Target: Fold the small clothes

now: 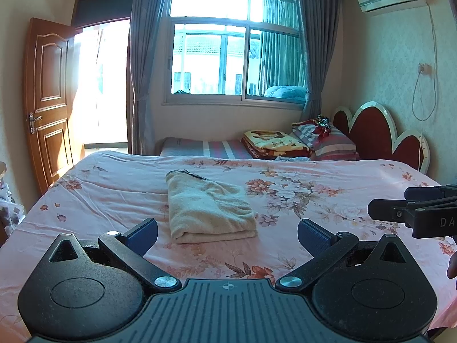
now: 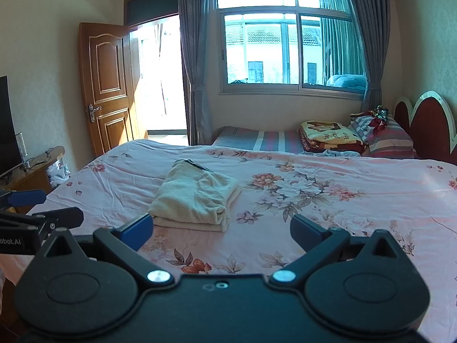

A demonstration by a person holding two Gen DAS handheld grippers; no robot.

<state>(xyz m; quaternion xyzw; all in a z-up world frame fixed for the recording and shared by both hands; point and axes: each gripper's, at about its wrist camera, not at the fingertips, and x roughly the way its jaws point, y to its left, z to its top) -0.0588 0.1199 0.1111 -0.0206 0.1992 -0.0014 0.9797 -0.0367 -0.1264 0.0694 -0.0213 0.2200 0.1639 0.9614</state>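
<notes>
Fingers (image 1: 317, 235) spread on both grippers, gripping nothing, folded cream garment (image 1: 210, 210) ahead, bare bedspread (image 1: 314, 171) around.

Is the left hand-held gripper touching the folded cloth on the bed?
Apart. In the left wrist view, the left hand-held gripper is open, with pink bedsheet visible between its fingertips and the cloth.

A cream terry-cloth folded garment (image 1: 210, 210) lies on the pink floral-printed bed sheet (image 1: 314, 197). Black left tongs (image 1: 227, 233) carry blue pads. Grey-blue curtains (image 1: 145, 65), brown wooden door (image 1: 48, 100), red-and-white scalloped headboard (image 1: 377, 134).
</notes>
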